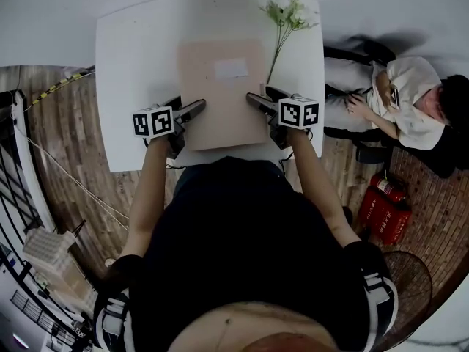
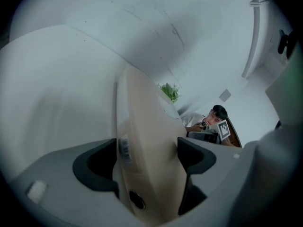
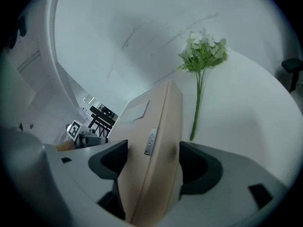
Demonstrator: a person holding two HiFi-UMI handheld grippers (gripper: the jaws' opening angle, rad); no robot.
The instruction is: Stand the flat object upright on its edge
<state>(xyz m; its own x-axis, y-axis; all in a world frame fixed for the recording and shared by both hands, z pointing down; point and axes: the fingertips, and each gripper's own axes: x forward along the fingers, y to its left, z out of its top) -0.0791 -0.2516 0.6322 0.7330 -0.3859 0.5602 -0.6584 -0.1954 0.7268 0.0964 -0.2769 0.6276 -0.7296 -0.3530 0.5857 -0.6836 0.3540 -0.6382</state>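
Observation:
A flat beige parcel with a white label lies on the white table, its near edge close to the table's front. My left gripper reaches in at its left side and my right gripper at its right side. In the left gripper view the parcel runs edge-on between the open jaws of my left gripper, both dark pads close beside its faces. The right gripper view shows the same: the parcel fills the gap of my right gripper. I see no squeeze on it.
A sprig of white flowers lies on the table just right of the parcel, also in the right gripper view. A seated person is to the right of the table. Red fire extinguishers and a fan stand on the floor.

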